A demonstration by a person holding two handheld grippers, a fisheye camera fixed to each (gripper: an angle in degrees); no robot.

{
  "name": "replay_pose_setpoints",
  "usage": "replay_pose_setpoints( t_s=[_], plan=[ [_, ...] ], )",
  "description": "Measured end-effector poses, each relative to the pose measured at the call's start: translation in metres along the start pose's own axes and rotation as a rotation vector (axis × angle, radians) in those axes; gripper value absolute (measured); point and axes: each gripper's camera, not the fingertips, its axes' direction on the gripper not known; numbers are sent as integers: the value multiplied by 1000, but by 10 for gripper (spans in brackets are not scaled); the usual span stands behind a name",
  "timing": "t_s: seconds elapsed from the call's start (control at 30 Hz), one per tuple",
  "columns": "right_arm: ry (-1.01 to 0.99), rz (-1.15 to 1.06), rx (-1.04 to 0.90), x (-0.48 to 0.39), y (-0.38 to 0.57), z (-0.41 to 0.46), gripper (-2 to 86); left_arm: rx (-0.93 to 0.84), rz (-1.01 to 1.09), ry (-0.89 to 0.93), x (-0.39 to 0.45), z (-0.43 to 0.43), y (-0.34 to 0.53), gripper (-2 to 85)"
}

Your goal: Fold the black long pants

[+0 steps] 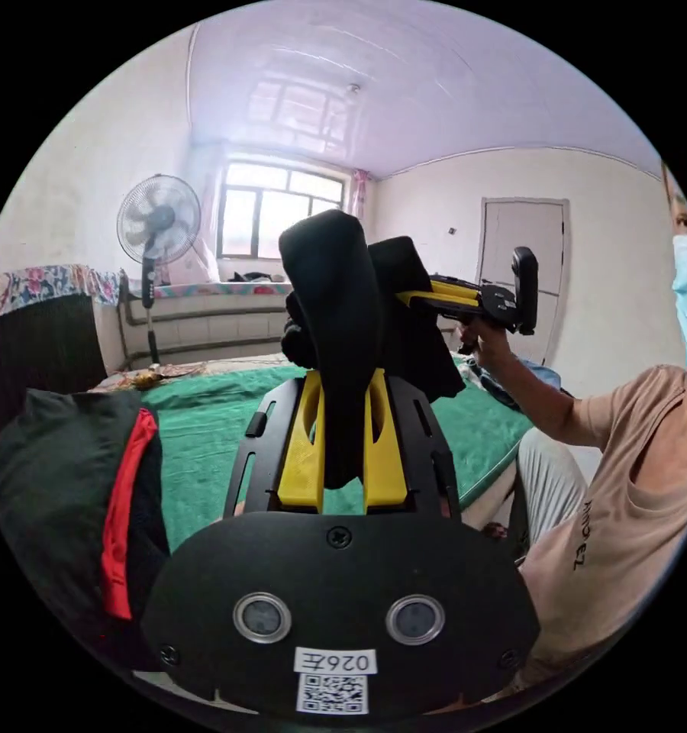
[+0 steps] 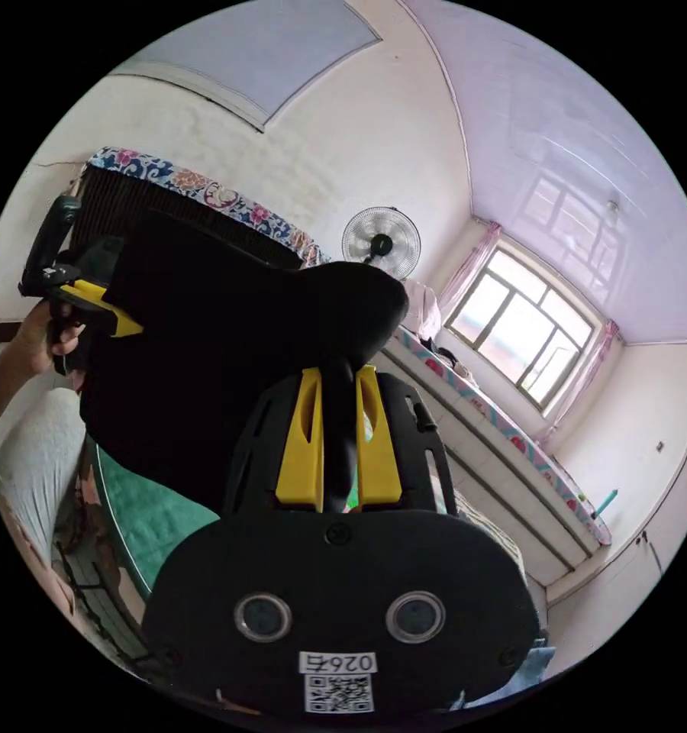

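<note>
both grippers have the black long pants pinched between their yellow jaws, held up in the air above the green bed cover. seen from its own camera, the left gripper (image 1: 342, 427) has a thick roll of the pants (image 1: 336, 305) squeezed between its jaws, the cloth bulging out past the tips. beyond it, the right gripper (image 1: 435, 294) bites the far part of the same cloth, with a person's hand (image 1: 485, 340) on its handle. in the right gripper view the right gripper (image 2: 338, 435) clamps a narrow fold, and the pants (image 2: 221, 343) spread as a broad dark sheet across to the left gripper (image 2: 111, 309).

the green bed cover (image 1: 206, 427) lies under the lifted cloth. a second dark garment with a red stripe (image 1: 91, 496) sits on the cover, close beside the left gripper. a standing fan (image 1: 159, 221) stands past the far edge of the cover, near the window (image 1: 278, 210).

risks, as i judge them: the left grip is on a bunched wad rather than a flat edge, so layers could slip out unevenly and the fold would land crooked. laying the pants down near the red-striped garment could drag or trap it. if the fan is running, air could flip the hanging part; i can't tell whether it is.
</note>
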Motion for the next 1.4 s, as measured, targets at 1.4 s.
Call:
replay_pose_setpoints(
  t_s=[1.4],
  plan=[
    [-350, -6, -8, -334, -209, 149, -10, -132, -125, -770, 3, -196, 144, -9]
  ],
)
